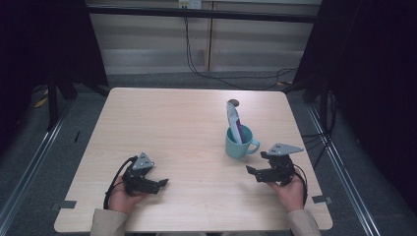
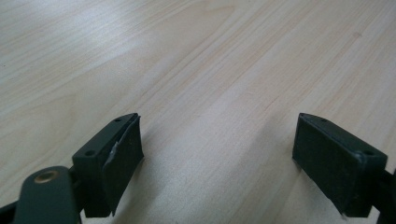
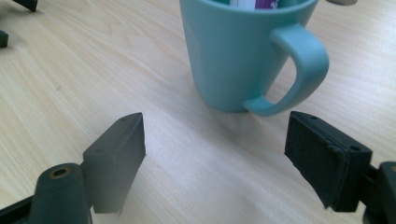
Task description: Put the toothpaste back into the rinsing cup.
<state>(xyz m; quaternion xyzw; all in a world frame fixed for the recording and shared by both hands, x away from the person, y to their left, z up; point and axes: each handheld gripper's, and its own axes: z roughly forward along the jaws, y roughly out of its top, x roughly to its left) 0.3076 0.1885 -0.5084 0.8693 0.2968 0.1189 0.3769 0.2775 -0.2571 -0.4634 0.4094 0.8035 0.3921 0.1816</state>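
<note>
Here we held both claws apart and empty: the teal mug (image 3: 238, 56) stood just ahead of our right gripper (image 3: 215, 154), our left gripper (image 2: 217, 154) over bare table (image 2: 210, 60).

Even overhead light on the table (image 1: 187, 128), dark surroundings, soft glare and blurred near jaws.

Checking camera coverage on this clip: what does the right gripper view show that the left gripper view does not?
The right gripper view alone has the teal mug standing just beyond the open right gripper, handle toward the right jaw, with a white and purple packet inside. The left gripper view alone has the open left gripper, nothing between its jaws. Both share the wooden table.
</note>
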